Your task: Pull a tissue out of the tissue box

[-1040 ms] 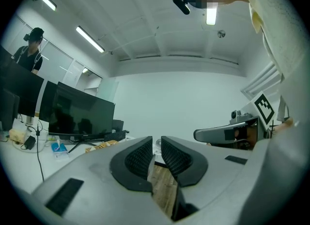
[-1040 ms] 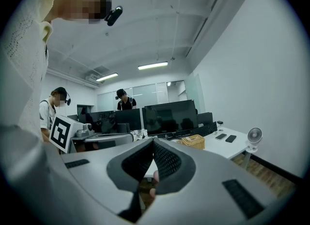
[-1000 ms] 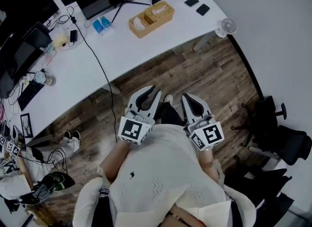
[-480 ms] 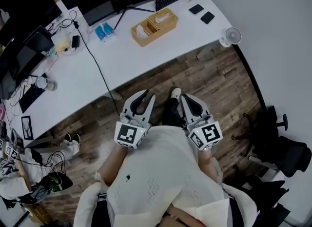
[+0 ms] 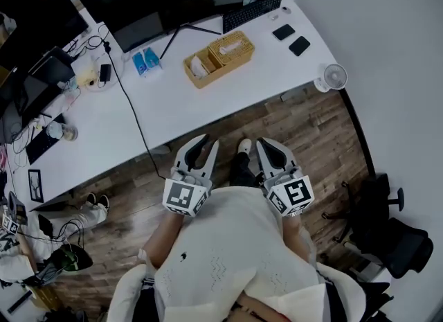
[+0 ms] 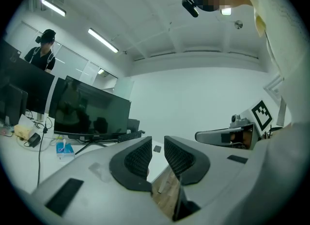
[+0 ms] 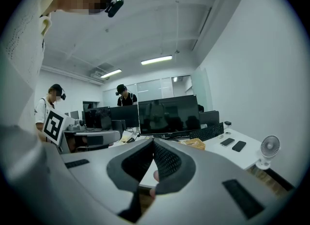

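Above the wooden floor [image 5: 304, 123], you hold both tongs at your chest: left tongs [image 5: 201, 142] narrowly parted and empty, right tongs [image 5: 267, 145] pressed together. The tissue box [image 5: 232, 46] sits well away on the table [image 5: 208, 95].

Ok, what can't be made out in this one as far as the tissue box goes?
- Tissue box, head view: too small and far off to tell whether a tissue sticks out of it.
- Same box, left gripper view: not visible, apparently hidden behind the left gripper and its own jaws.
- Wicker basket, right gripper view: tiny beyond the jaws, so its contents cannot be read.
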### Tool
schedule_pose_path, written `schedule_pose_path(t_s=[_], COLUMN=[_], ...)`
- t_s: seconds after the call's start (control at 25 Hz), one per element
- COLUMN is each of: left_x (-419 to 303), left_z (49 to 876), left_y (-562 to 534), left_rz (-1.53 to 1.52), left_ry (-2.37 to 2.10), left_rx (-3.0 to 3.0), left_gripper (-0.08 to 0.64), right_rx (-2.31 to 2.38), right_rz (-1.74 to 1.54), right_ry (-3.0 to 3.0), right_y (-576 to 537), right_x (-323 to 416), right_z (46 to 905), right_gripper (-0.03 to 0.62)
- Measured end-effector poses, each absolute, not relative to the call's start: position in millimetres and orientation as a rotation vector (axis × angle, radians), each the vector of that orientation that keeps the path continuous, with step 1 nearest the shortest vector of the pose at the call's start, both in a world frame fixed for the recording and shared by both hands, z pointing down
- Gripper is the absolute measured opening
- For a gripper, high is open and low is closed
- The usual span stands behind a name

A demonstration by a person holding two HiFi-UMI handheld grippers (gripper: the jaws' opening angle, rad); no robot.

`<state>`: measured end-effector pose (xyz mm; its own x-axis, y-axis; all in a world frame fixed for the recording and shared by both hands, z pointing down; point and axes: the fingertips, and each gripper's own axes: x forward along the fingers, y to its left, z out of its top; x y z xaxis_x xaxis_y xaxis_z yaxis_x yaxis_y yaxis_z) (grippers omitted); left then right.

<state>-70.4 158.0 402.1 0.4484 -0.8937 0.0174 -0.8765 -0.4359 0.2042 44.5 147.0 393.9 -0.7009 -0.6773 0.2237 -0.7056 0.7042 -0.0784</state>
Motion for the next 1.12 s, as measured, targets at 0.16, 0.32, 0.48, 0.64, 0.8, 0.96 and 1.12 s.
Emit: schedule_pose_path(t_s=[0.16,0.32,0.48,0.64,0.8,0.96,1.12], left_x=[-53.7,-36.6,-27.1,-10.2,1.0,9.6,18.7], left_z=[396.3,392.1,384.5,376.6,375.6,374.4,377.2], left_y=[124.8,95.6,63.2,33.5,9.1,-13.7,-31.8], left_rz=[-0.141,-0.132,-0.130,-0.126,-0.118,-0.125,-0.127], left_ry=[-1.592,-1.631,-1.676,-1.716,-1.749,-1.786,-1.824], left_rx=[2.496,2.476,2.450,2.441,2.412,2.383,2.355], left_gripper=[0.080,0.081,0.081,0.081,0.081,0.081,0.081], right_rx=[1.064,1.024,0.973,0.909,0.838,0.792,0.762], right_rz=[0.238,0.250,0.247,0.251,0.234,0.216,0.218], right_ry=[-2.758,-2.775,-2.797,-2.805,-2.815,-2.830,-2.841], right_y=[112.9,76.2,44.7,17.7,-7.3,-31.4,-55.7], right_x=[56.2,73.4,83.0,92.8,98.1,106.5,118.1], right_z=[388.3,385.5,377.3,376.5,375.7,372.8,375.4], right_gripper=[0.002,0.002,0.002,0.002,0.002,0.002,0.002])
